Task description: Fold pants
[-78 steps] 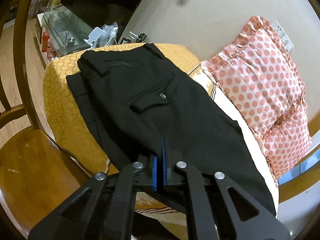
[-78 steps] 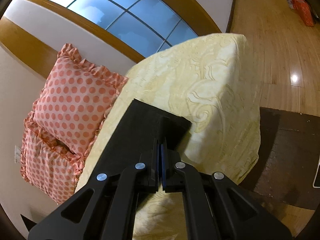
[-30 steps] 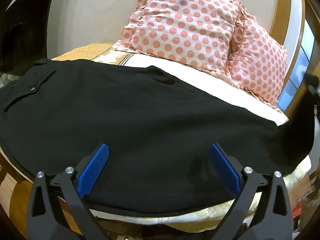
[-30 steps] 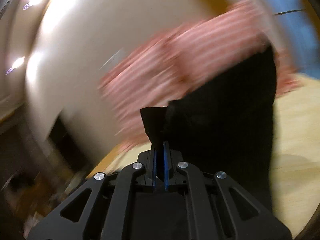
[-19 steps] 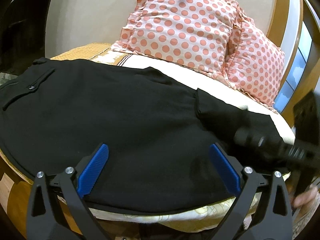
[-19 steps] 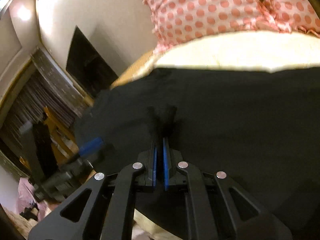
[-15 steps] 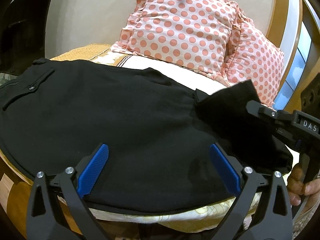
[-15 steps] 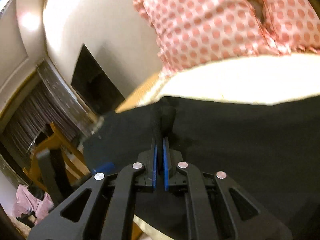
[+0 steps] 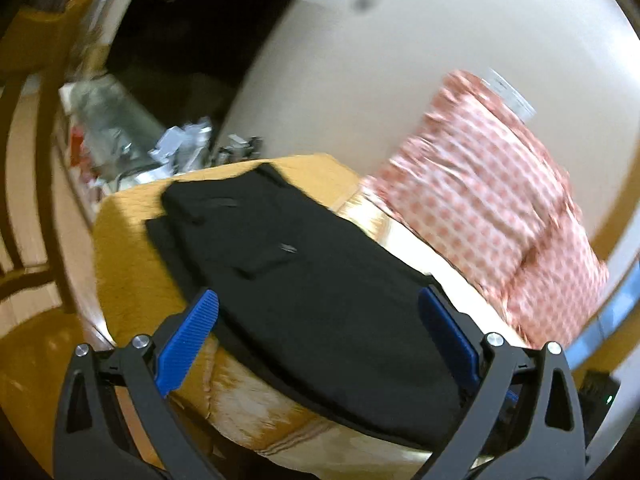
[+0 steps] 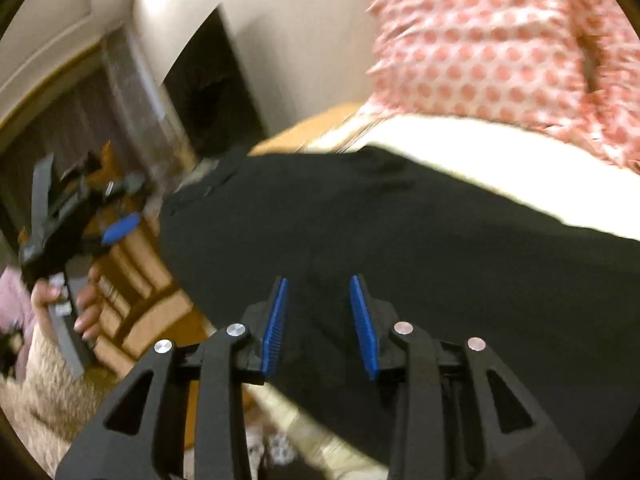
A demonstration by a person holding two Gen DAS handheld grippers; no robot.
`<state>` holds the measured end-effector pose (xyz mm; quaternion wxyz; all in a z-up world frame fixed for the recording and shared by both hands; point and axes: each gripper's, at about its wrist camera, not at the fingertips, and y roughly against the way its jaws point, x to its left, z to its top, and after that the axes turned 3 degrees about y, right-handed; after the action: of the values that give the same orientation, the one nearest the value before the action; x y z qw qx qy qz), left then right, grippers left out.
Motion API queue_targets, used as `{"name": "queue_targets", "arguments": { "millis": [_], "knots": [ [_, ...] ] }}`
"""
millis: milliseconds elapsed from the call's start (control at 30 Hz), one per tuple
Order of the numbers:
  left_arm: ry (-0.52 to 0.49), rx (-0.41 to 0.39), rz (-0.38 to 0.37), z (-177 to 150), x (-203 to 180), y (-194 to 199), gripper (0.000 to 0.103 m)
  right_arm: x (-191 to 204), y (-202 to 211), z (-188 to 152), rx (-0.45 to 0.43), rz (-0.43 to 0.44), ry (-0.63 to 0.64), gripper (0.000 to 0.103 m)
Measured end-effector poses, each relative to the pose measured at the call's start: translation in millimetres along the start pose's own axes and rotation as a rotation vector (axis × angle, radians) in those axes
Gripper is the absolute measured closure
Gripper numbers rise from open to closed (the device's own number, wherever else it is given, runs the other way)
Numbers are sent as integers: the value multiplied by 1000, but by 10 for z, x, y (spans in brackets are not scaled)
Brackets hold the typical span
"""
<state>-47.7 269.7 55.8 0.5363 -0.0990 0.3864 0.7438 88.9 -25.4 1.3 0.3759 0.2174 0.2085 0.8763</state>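
The black pants (image 9: 304, 280) lie folded on the yellow-covered bed (image 9: 132, 248), waistband and back pocket toward the far left end. My left gripper (image 9: 316, 320) is open and empty, its blue pads wide apart just in front of the pants' near edge. My right gripper (image 10: 320, 312) is partly open over the black cloth (image 10: 400, 240) and holds nothing. The left gripper also shows in the right wrist view (image 10: 80, 216), held in a hand off the bed's left end.
Two pink polka-dot pillows (image 9: 492, 216) lean on the wall behind the bed. A cluttered glass stand (image 9: 120, 132) and a wooden chair (image 9: 24, 160) stand to the left. Wood floor lies below the bed's edge.
My right gripper carried the pant leg over onto the rest of the pants and opened, letting it go. My left gripper stayed open and swung away to the left.
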Motion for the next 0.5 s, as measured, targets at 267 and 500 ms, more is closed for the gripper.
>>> {"name": "queue_targets", "arguments": {
  "millis": [267,500],
  "knots": [
    [196,98,10,230,476,-341,10,-135,-187,-124,109,-69,-4,59],
    [252,75,21,299,605,-351,32,-83,-213,-94,103,-51,1,51]
  ]
}}
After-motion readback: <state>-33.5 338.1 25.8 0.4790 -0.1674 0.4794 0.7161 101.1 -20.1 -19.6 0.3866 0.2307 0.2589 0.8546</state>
